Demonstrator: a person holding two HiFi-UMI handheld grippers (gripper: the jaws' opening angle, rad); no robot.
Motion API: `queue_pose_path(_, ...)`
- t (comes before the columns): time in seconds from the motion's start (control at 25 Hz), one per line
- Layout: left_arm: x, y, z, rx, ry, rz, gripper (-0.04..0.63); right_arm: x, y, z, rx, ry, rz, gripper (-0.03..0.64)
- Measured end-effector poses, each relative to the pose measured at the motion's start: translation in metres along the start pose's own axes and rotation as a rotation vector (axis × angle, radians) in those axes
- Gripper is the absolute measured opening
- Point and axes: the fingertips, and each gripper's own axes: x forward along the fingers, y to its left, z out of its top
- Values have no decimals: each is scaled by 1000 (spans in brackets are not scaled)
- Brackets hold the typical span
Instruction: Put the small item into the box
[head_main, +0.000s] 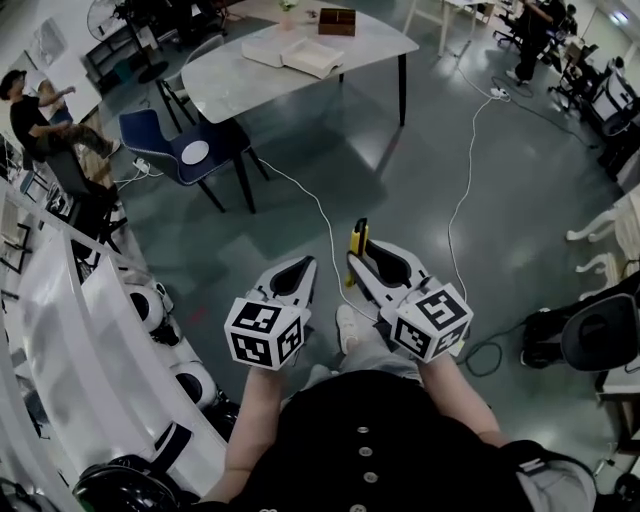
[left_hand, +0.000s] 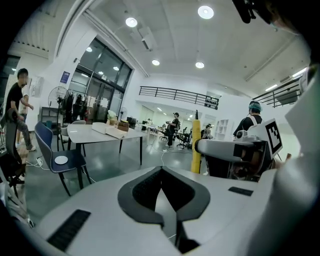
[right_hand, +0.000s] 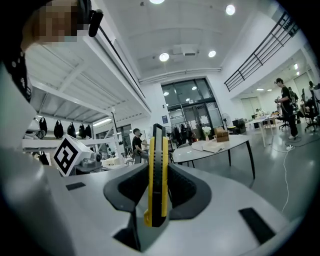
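One item: slim yellow-and-black utility knife (right_hand: 157, 170), upright, pinched between the right gripper's (head_main: 362, 258) fingers, its tip poking above them.
Left gripper (left_hand: 161, 172): fingers pressed together, nothing between them.
Box: small brown box (head_main: 337, 21) on the pale rounded worktop (head_main: 250, 80), well apart from both grippers.

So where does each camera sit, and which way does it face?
Head view: on the head, steeply down at the floor; forearms, left claw, right claw show.
Left gripper view: on the left claw, along its shut jaws; right claw shows.
Right gripper view: on the right claw, along jaws gripping a utility knife.
All share the white table.
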Motion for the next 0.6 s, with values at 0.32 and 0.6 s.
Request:
queue_pose_path(0.32,73,34,44,-7,-15,39,17,53,-75,35,3,-22,29,120)
queue_pose_path(0.6,129,58,72,0,-27,61,17,89,-133,46,-26,-18,27,120)
